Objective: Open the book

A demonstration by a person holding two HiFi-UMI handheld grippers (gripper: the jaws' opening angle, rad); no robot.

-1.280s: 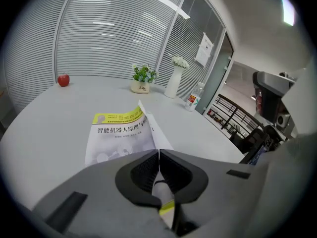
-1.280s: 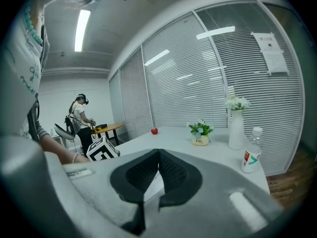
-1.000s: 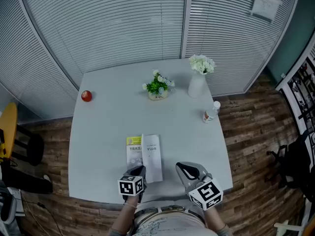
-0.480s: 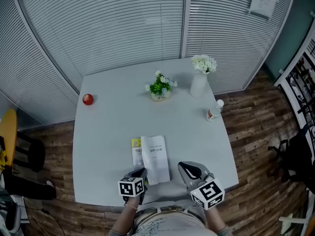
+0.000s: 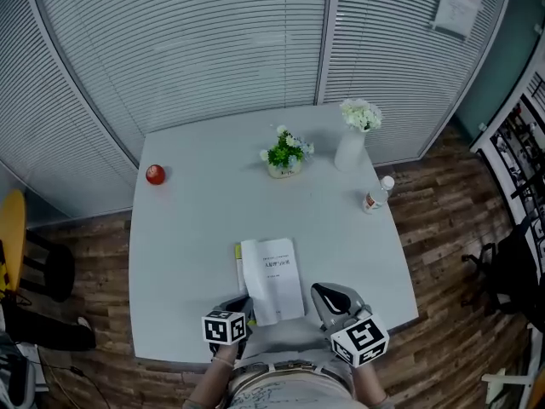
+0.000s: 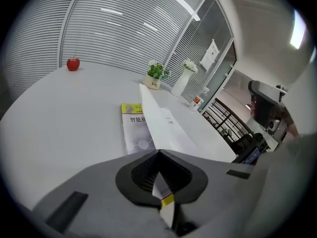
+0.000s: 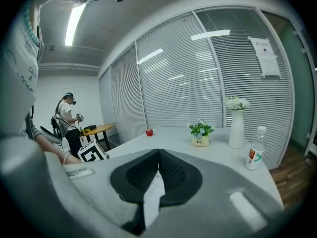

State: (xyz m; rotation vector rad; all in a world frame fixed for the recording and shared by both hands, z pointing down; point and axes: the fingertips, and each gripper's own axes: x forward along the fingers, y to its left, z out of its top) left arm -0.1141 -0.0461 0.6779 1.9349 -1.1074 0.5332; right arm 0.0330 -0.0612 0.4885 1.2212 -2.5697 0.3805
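A thin book (image 5: 239,258) with a yellow-topped cover lies flat on the pale table (image 5: 183,254), near its front edge. One white printed leaf (image 5: 274,278) is raised and leans over to the right, covering most of the book. In the left gripper view that leaf (image 6: 164,125) rises from the book (image 6: 132,128) and runs into my left gripper (image 6: 158,152), which is shut on its near corner. My left gripper (image 5: 242,302) sits at the leaf's near left corner. My right gripper (image 5: 318,291) is shut just right of the leaf, apart from it. A white strip shows under its pads (image 7: 171,170).
A red apple (image 5: 155,175) lies at the far left. A small potted plant (image 5: 285,153), a white vase of flowers (image 5: 351,147) and a plastic bottle (image 5: 375,196) stand at the back and right. Blinds wall the far side. A person stands by a wooden table (image 7: 99,129).
The raised white leaf has swung further to the right and now hides more of the yellow cover. Both grippers have shifted a little along the table's front edge.
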